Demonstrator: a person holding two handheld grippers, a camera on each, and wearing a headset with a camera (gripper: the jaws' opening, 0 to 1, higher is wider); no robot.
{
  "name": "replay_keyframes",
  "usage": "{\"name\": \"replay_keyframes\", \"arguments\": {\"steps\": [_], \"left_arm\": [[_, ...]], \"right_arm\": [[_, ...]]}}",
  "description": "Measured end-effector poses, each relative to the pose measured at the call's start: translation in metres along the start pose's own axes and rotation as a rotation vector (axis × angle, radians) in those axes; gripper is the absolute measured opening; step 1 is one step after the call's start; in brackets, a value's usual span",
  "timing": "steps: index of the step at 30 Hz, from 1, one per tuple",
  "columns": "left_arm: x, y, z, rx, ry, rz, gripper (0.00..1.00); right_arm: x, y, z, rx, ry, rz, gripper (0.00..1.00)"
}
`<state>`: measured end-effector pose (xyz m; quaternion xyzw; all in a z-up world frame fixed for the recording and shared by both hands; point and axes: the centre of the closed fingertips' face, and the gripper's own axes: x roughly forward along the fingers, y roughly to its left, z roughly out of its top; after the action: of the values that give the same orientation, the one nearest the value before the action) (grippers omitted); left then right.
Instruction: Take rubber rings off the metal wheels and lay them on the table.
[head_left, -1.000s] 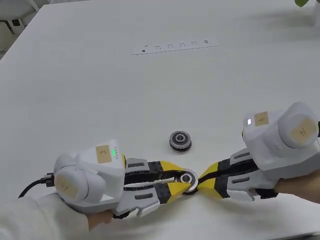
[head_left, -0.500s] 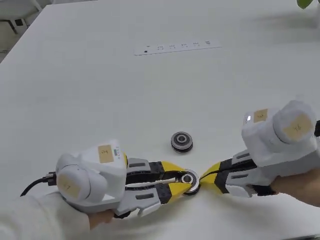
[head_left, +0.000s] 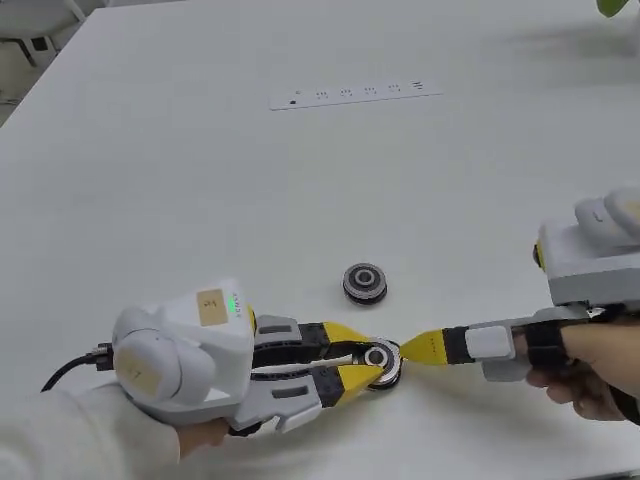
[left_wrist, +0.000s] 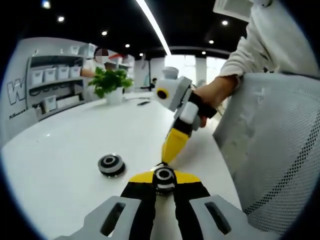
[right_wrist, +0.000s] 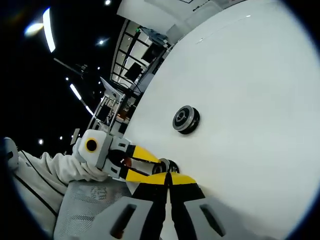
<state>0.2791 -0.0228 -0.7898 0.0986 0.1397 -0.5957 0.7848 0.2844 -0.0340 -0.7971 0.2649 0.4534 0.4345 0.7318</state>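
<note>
left tool (head_left: 373, 359) clamps a flat-lying wheel (head_left: 379, 356), bore up; right tool (head_left: 408, 350) pinched closed at its rim

White surface (head_left: 200, 190); loose wheel (head_left: 364, 282) and gripped wheel (head_left: 379, 358) silver-centred, black-rimmed; fingers (head_left: 345, 334) black, yellow-tipped.

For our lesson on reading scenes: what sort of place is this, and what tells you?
Probably an office-style workshop or lab: a big white table, wall shelves stacked with storage bins, a potted plant and a mesh office chair.
</note>
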Motion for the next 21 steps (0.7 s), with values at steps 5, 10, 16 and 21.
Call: {"name": "replay_keyframes", "arguments": {"steps": [5, 10, 16, 21], "left_arm": [[0.000, -0.001, 0.000, 0.004, 0.001, -0.002, 0.14], [0.000, -0.001, 0.000, 0.005, 0.002, -0.004, 0.14], [0.000, -0.001, 0.000, 0.006, 0.004, -0.005, 0.14], [0.000, -0.001, 0.000, 0.006, 0.005, -0.005, 0.14]], "right_arm": [[0.000, 0.003, -0.002, 0.009, 0.002, 0.012, 0.00], [0.002, 0.008, -0.002, -0.004, 0.008, 0.023, 0.00], [0.002, 0.009, -0.001, 0.000, 0.004, 0.030, 0.00], [0.002, 0.011, 0.000, -0.002, 0.001, 0.039, 0.00]]}}
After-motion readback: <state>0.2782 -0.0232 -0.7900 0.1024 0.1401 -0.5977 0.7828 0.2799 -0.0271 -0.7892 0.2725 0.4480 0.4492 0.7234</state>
